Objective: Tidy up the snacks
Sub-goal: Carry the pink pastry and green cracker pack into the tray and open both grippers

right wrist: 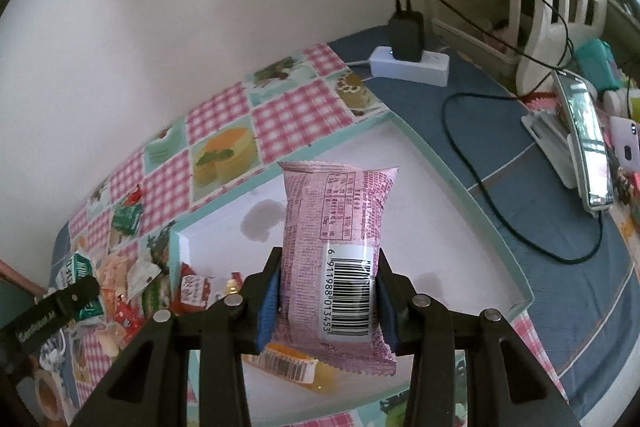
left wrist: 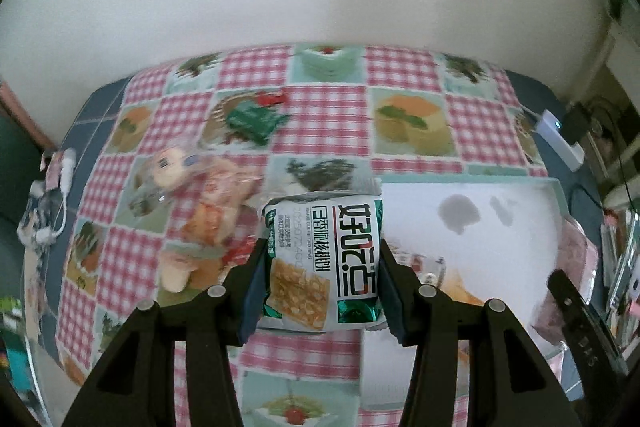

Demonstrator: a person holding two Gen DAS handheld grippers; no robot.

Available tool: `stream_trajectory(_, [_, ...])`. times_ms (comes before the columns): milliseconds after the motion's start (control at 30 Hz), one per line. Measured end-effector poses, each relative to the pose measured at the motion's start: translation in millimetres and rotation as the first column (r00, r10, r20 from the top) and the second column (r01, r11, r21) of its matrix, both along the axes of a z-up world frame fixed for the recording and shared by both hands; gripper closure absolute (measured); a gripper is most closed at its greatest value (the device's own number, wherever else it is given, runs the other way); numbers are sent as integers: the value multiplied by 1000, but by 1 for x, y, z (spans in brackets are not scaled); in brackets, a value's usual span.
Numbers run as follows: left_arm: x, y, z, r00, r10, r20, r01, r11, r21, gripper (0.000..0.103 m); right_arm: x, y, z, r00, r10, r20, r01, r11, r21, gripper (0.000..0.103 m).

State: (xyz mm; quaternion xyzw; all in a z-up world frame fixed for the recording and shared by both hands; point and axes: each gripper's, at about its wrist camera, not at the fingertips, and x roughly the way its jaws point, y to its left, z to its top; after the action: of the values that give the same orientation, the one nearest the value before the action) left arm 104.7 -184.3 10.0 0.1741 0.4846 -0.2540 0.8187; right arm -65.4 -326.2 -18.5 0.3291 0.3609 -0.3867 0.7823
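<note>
Left gripper (left wrist: 322, 277) clamped on a white-and-green snack packet (left wrist: 322, 263), blue pads pressed to its two sides, printed face toward the camera. Held above the checked tablecloth (left wrist: 256, 75), just left of the white tray (left wrist: 500, 227). Beyond it to the left, lay a loose heap of small snacks (left wrist: 200, 211); farther back, a green wrapper (left wrist: 252, 121) alone on the cloth. Seen at the right edge of the left wrist view only: the other gripper's black finger and a sliver of pink wrapper, blurred.

Right gripper (right wrist: 326, 301) closed on a pink snack packet (right wrist: 336, 247), barcode side up, lengthwise between the fingers. Hung over the tray's (right wrist: 460, 187) white floor, inside its pale green rim. Shown by the right wrist view alone: an orange packet (right wrist: 292, 367) lying in the tray under the pink one, red sachets (right wrist: 194, 293) at the tray's left wall, a grey stain on the floor. Outside that wall, the same heap of snacks (right wrist: 120, 287), with the left gripper's finger (right wrist: 60, 303) across it. Farther out, on the blue table, a white power strip (right wrist: 412, 65) with a black charger (right wrist: 406, 35) plugged in, cables looping right toward a phone on a stand (right wrist: 584, 143).
</note>
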Motion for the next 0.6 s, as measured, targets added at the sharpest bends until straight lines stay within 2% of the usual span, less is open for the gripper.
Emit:
stream_trajectory(233, [-13, -37, -11, 997, -73, -7, 73, 997, 18, 51, -2, -14, -5, 999, -32, -3, 32, 999, 10, 59])
stream_trajectory(600, [-17, -70, -36, 994, -111, -19, 112, 992, 56, 51, -5, -39, -21, 997, -81, -19, 82, 996, 43, 59])
